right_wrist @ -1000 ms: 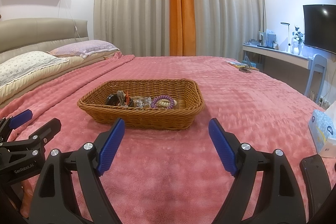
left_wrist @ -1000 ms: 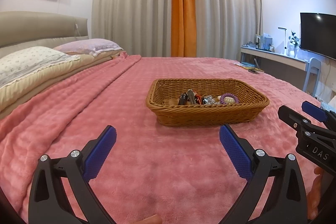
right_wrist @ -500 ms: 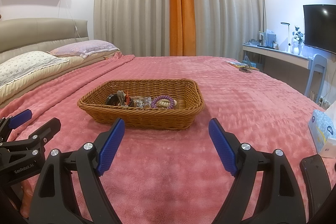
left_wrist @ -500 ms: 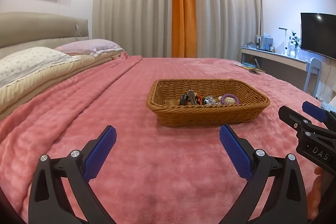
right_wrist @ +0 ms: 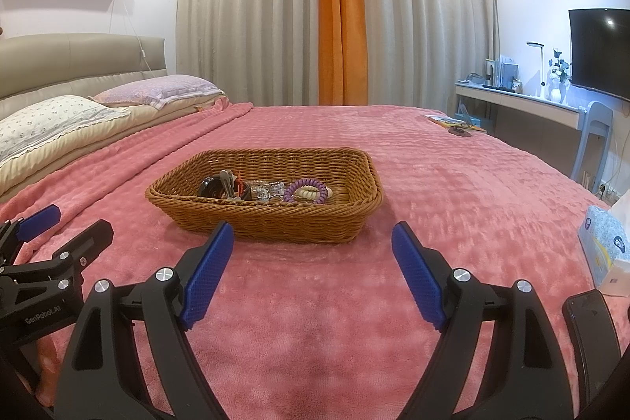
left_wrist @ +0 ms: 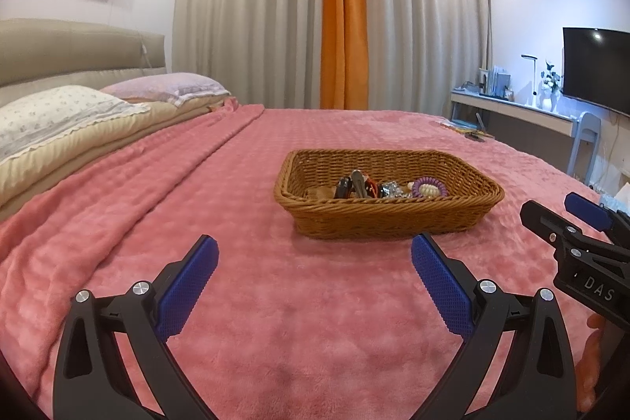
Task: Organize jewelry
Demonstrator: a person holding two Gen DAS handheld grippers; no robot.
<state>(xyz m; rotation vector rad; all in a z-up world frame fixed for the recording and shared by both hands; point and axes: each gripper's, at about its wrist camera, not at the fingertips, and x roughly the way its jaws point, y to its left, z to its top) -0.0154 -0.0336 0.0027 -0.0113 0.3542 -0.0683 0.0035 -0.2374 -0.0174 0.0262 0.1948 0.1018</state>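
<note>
Both grippers, left (left_wrist: 314,276) and right (right_wrist: 312,264), gape empty, short of basket (right_wrist: 356,211). You risk snagging tangled jewelry (right_wrist: 271,188) (coiled band (right_wrist: 305,189) atop), dragging basket across blanket (right_wrist: 453,184).

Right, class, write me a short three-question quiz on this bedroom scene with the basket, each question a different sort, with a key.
1. True or false: the wicker basket sits on the pink blanket.
2. Multiple choice: the purple coil hair tie lies (A) on the pillow, (B) in the basket, (C) between the jaws of a gripper.
3. Fill in: the jaws of the left gripper and the right gripper both stand ____, with nothing between them.

Key: 1 true; 2 B; 3 open.
</note>
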